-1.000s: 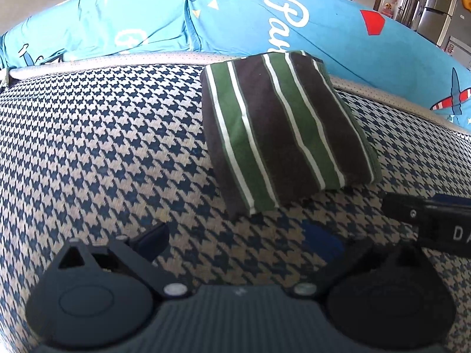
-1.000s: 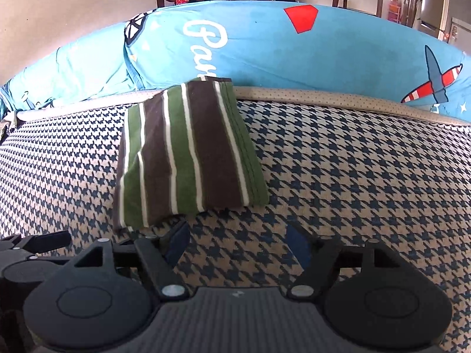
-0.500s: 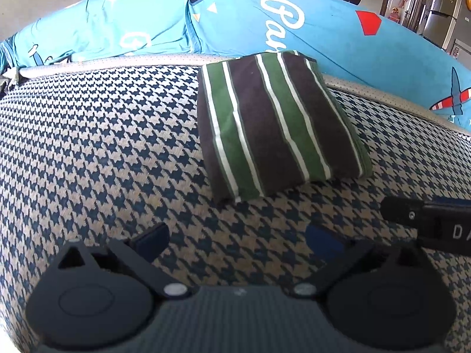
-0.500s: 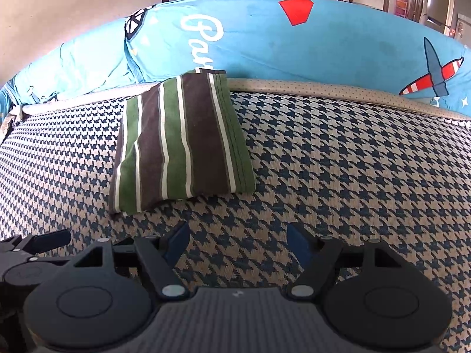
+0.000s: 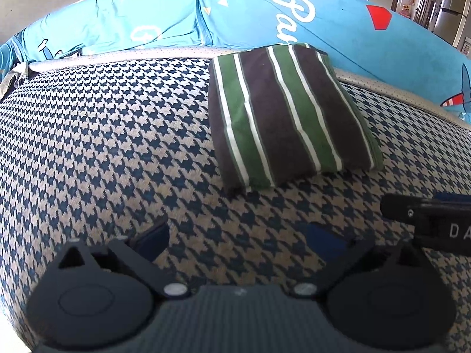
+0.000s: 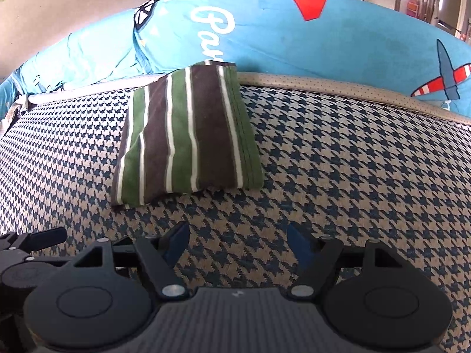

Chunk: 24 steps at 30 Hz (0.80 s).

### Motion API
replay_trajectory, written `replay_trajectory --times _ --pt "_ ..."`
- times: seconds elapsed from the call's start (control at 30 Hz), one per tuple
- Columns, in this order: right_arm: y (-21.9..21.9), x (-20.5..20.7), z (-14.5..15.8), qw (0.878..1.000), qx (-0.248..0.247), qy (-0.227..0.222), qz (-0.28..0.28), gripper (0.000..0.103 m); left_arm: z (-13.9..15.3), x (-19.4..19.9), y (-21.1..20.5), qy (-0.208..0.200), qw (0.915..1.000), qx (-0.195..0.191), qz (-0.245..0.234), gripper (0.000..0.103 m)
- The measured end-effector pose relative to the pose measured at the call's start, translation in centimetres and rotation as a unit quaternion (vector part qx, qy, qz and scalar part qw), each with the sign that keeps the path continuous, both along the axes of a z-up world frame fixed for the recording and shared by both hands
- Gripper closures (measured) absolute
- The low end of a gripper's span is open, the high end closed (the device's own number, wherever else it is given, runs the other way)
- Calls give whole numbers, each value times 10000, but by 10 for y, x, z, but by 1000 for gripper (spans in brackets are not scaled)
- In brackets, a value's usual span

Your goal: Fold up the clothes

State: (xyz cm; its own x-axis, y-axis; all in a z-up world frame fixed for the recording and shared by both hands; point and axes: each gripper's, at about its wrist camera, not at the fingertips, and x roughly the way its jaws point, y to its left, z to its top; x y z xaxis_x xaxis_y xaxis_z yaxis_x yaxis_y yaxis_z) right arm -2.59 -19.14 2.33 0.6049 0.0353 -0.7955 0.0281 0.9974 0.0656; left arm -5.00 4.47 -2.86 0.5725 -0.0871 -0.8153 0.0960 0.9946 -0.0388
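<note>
The striped garment (image 5: pixel 290 114) already lies folded compact at twelve o'clock, while left tongs (image 5: pixel 238 236) and right tongs (image 6: pixel 237 242) gape empty, well short.

Black ribbed gripper bodies, blue-padded fingers (image 5: pixel 153 236), silver screws (image 6: pixel 172 289)

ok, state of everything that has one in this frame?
striped garment: folded into a flat rectangle, lying on the houndstooth cover, far edge by the blue pillows
left gripper: open, empty, short of the garment
right gripper: open, empty, short of the garment
</note>
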Motion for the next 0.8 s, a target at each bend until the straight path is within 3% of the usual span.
replay_trajectory --times 0.5,0.8 --pt "7 4 0 9999 -1 40 139 29 1 -7 15 143 9996 -70 218 0" --pt "4 6 0 9999 -26 37 157 29 -1 -1 -1 133 9997 -34 216 0"
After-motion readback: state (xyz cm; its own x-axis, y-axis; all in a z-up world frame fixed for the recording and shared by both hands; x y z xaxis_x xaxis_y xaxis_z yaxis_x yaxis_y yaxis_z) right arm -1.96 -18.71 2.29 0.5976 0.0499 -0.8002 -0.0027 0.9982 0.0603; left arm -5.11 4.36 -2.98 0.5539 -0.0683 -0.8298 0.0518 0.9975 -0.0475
